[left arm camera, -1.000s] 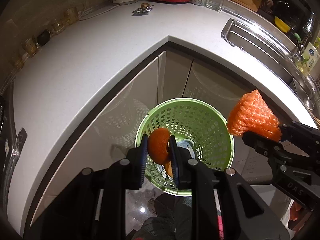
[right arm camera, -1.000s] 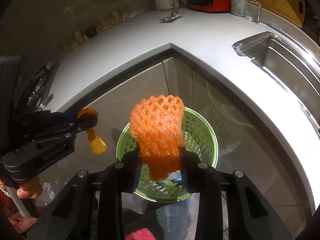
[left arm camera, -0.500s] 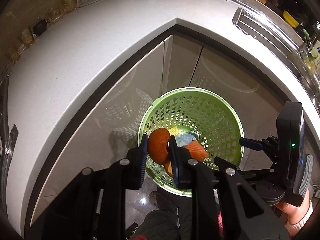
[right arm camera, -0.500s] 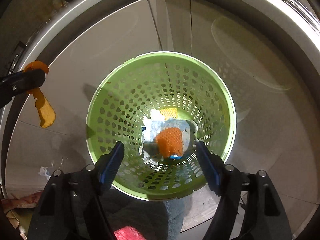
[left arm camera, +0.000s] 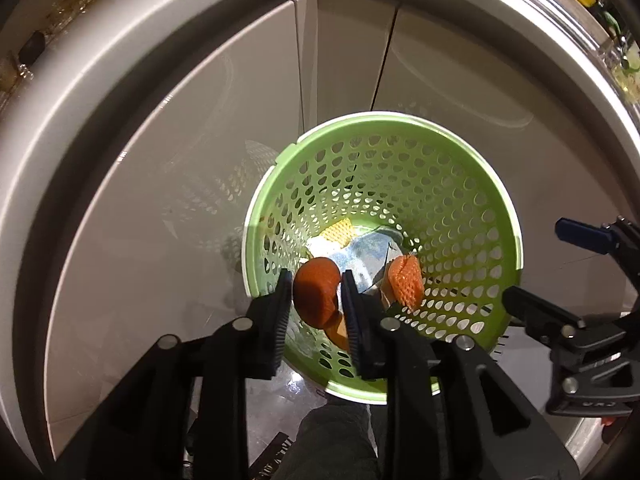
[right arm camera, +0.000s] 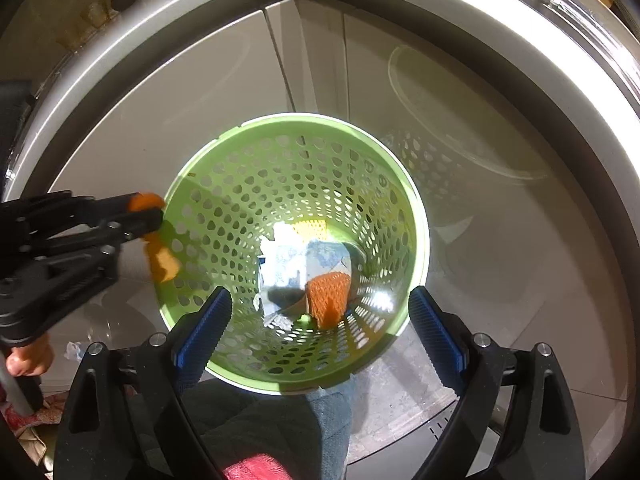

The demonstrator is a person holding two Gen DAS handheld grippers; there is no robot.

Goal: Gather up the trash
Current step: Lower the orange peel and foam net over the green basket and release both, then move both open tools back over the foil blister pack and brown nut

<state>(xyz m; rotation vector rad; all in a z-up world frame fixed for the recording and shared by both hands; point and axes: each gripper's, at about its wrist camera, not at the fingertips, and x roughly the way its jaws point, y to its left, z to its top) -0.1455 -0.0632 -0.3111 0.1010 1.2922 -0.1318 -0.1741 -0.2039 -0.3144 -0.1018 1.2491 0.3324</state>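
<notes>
My left gripper (left arm camera: 314, 300), jaws just widening, still has the orange peel (left arm camera: 316, 296) between them above the green bin (left arm camera: 516, 248); my right gripper (right arm camera: 320, 320) is wide apart, empty. Next I let the peel drop.

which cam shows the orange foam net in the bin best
The right wrist view: the orange foam net lies unobstructed at the bottom of the green basket, between the wide-open right gripper fingers. The left wrist view shows it smaller, off-centre beside a finger.
</notes>
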